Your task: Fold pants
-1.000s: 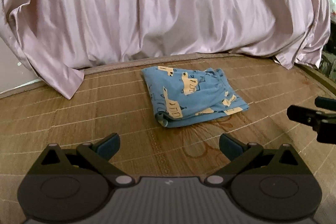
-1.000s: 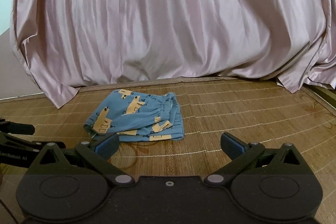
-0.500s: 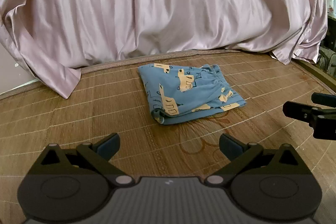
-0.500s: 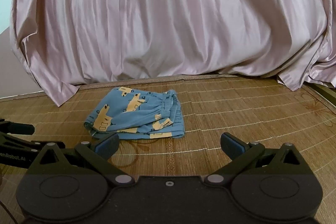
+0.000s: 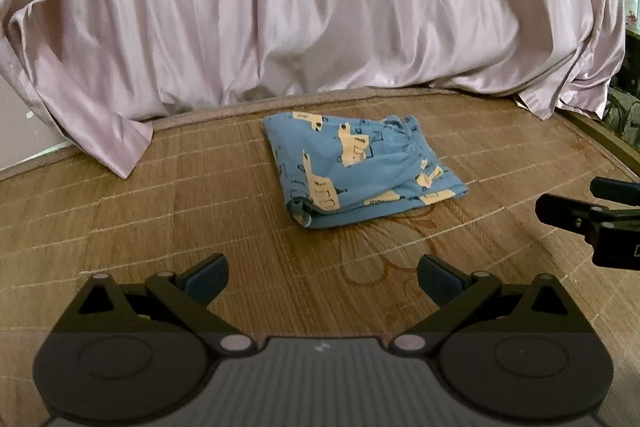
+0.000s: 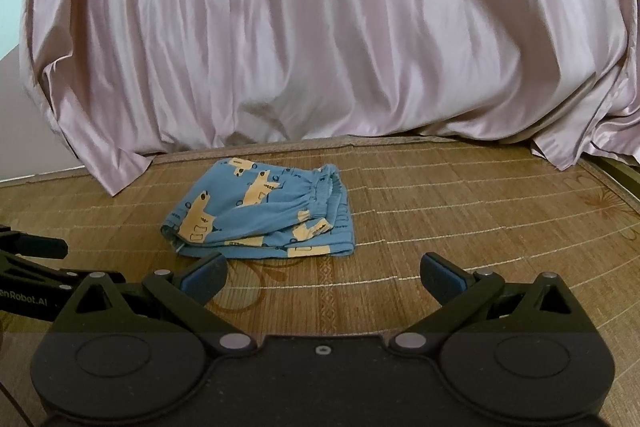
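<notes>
Where bamboo mat [image 5: 168, 227] meets pink drape [image 5: 320, 7]: one folded pants [image 5: 356, 171]; left gripper [image 5: 320, 277], right gripper [image 6: 322, 277], fingers apart, seemingly empty.

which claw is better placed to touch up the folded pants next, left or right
Right, marginally. The pants lie just past the right claw, their near hem close to its left finger. The left claw is centred on them but with more bare mat between. Both claws are open and empty.

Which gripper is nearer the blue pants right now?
Right, slightly. The right gripper has a fingertip almost at the near edge of the blue pants, which lie to its left; the left gripper sits farther back, both open and empty.
</notes>
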Available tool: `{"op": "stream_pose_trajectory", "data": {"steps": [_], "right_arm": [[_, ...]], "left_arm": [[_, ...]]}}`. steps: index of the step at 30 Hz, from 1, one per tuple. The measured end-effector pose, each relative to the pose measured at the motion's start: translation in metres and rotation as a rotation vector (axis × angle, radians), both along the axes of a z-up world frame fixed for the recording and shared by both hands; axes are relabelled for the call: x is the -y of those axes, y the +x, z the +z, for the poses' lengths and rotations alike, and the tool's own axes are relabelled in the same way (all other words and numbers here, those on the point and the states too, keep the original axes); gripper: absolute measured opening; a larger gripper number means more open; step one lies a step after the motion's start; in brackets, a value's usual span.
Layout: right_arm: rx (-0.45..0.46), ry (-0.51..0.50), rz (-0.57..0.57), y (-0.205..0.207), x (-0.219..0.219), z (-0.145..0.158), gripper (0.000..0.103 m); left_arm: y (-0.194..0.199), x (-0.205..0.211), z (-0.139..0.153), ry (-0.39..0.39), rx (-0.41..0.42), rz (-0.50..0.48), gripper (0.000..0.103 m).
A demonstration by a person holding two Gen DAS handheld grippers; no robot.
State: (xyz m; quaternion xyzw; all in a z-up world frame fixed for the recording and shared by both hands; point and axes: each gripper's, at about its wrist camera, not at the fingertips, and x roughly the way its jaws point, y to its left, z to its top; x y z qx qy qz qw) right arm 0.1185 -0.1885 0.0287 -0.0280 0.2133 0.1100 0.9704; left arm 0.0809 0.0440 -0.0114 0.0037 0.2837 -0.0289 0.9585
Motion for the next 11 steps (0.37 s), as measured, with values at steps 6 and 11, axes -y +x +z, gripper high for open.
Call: {"op": "stream_pose_trajectory", "data": {"steps": [6, 11], "right_arm": [[-0.009, -0.006, 0.005, 0.0006, -0.0019, -0.0017, 0.102], [-0.017, -0.008, 0.006, 0.0019, -0.0020, -0.0024, 0.102]], "left_arm": [[0.0004, -0.0015, -0.0035, -0.007, -0.024, -0.002, 0.103], [0.0009, -0.0018, -0.0046, -0.004, -0.028, 0.001, 0.103]]}}
